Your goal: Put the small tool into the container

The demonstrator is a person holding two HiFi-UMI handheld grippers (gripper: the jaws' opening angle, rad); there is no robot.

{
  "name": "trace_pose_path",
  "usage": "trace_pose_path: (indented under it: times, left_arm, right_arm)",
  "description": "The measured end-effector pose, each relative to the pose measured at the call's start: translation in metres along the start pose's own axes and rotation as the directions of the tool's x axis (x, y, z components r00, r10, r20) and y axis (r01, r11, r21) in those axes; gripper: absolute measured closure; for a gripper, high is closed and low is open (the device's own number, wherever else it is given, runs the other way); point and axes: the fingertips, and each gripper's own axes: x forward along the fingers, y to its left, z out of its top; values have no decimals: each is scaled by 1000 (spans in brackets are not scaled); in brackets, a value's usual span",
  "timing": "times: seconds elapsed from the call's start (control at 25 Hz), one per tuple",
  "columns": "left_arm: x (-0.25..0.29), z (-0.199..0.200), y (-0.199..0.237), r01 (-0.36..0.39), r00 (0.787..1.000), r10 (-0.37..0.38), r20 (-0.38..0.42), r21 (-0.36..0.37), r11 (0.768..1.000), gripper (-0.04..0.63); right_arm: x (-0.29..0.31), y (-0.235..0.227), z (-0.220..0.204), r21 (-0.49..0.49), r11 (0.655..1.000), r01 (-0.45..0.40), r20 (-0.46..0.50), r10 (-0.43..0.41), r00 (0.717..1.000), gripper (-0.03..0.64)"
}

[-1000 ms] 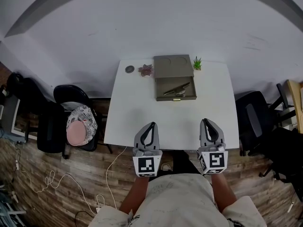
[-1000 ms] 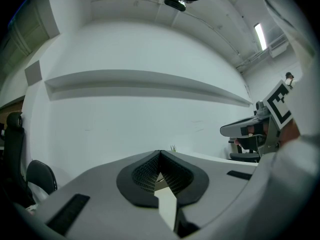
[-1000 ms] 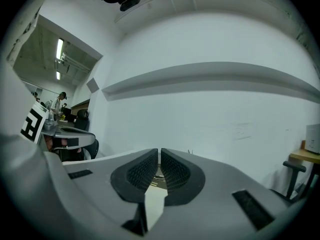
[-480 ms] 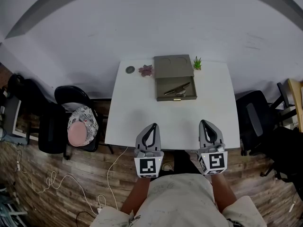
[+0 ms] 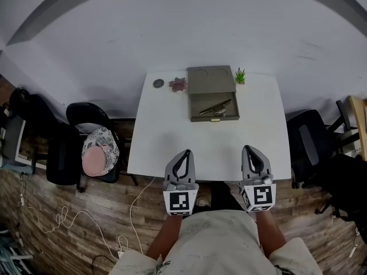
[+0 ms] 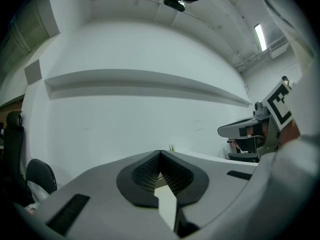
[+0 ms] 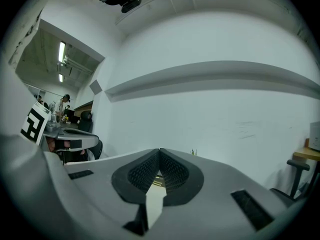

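Note:
On the white table [image 5: 172, 136], at its far side, stands an olive-green box [image 5: 213, 100] with its lid laid back. A slim metal tool [image 5: 215, 107] lies slantwise inside the tray. My left gripper [image 5: 183, 153] hovers at the table's near edge, shut with nothing held; its jaw tips meet in the left gripper view [image 6: 160, 153]. My right gripper [image 5: 250, 149] is at the near edge further right, also shut and empty [image 7: 159, 151]. Both are well short of the box.
A small green plant [image 5: 239, 76] sits right of the box lid, a purplish succulent [image 5: 178, 85] and a round dark disc [image 5: 158, 83] left of it. Black chairs [image 5: 86, 130] stand left of the table, another [image 5: 309, 142] to the right. Cables lie on the wooden floor.
Both grippers have stayed at the near edge; the view has shifted very slightly. The box and tool have not moved.

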Motion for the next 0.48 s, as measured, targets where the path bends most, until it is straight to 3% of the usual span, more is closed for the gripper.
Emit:
trace_pose_path:
  times: [0.48]
  left_arm:
    - [1,-1,7,-8,1000,8,8,-3,1000,589]
  right_arm:
    - [5,1,-2,2,1000,13,-10,-13,1000,601]
